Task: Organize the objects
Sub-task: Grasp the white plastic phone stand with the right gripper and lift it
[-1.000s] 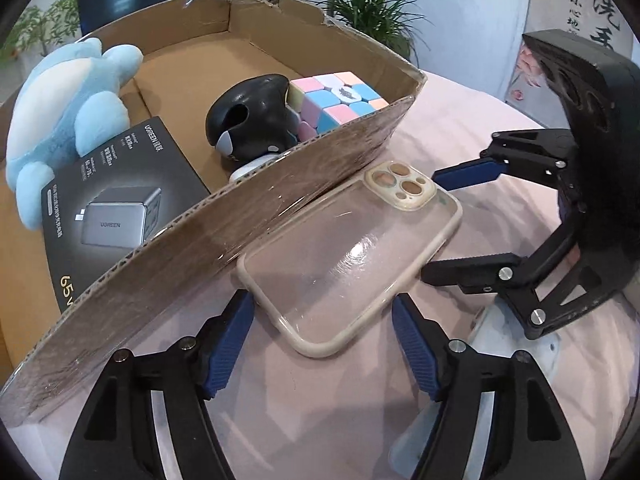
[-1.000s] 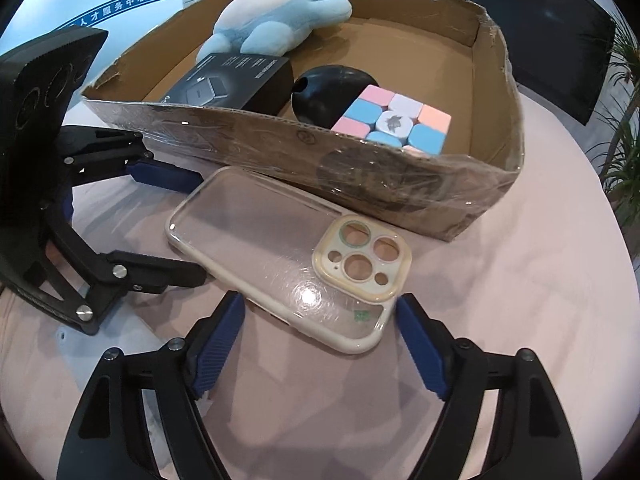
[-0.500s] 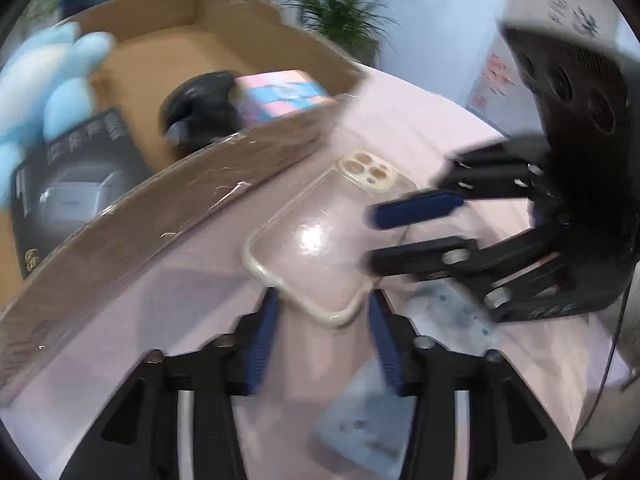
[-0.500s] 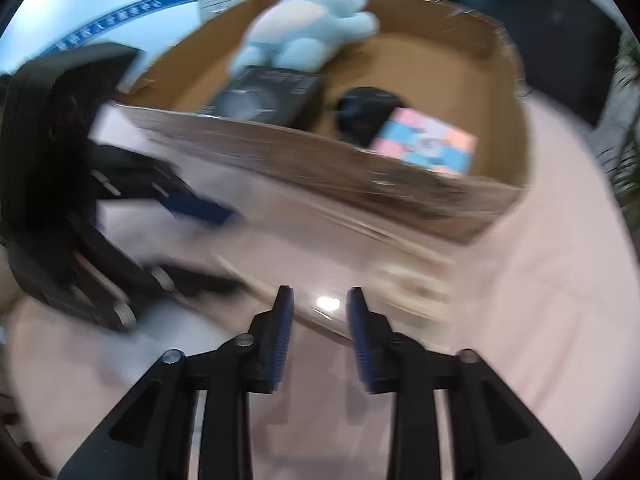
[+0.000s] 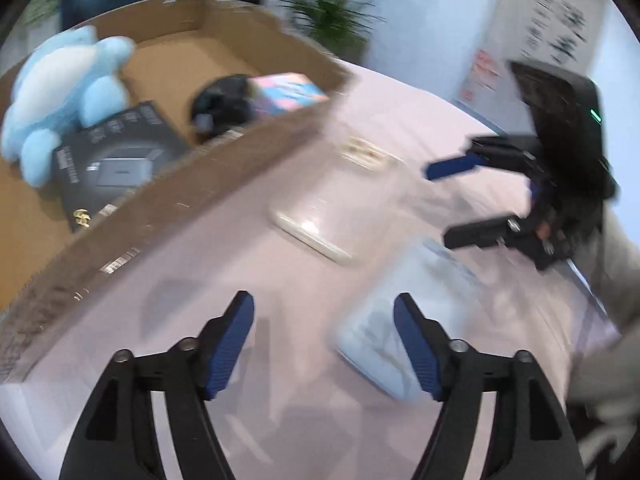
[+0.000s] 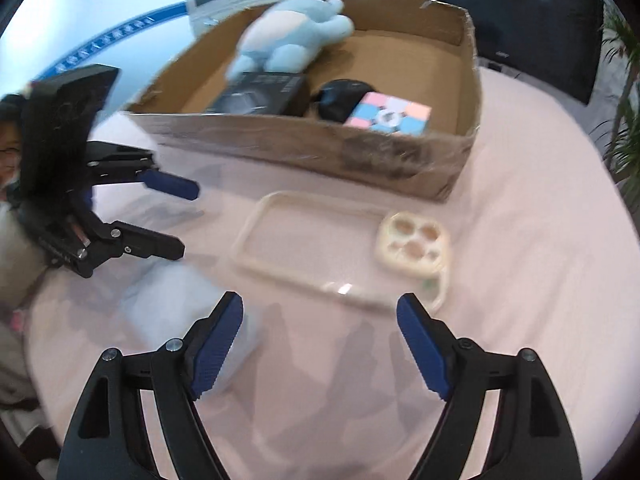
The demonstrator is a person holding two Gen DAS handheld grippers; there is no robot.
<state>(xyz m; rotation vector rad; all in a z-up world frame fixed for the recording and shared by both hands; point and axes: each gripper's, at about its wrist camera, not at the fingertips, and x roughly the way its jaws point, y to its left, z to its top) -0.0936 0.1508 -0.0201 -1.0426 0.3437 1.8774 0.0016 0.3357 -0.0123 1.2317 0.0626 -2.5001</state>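
Note:
A clear phone case (image 5: 332,196) (image 6: 344,248) with a cream rim lies flat on the pink tablecloth, just outside the cardboard box (image 5: 168,200) (image 6: 304,148). The box holds a blue plush toy (image 5: 60,92) (image 6: 288,40), a black charger box (image 5: 116,156) (image 6: 256,96), a black rounded object (image 5: 224,104) (image 6: 340,96) and a pastel puzzle cube (image 5: 284,92) (image 6: 388,116). My left gripper (image 5: 324,340) (image 6: 176,216) is open and empty, short of the case. My right gripper (image 6: 320,344) (image 5: 452,200) is open and empty, short of the case's other side.
A pale blue packet (image 5: 392,344) (image 6: 180,304) lies on the cloth near both grippers. A dark screen (image 6: 540,20) and potted plants (image 5: 328,12) stand beyond the round table. A person's face (image 6: 8,152) shows at the left edge.
Both grippers narrowed half a second ago and have opened wide again. Both have pulled back from the phone case, which stays flat on the cloth. The views are motion-blurred.

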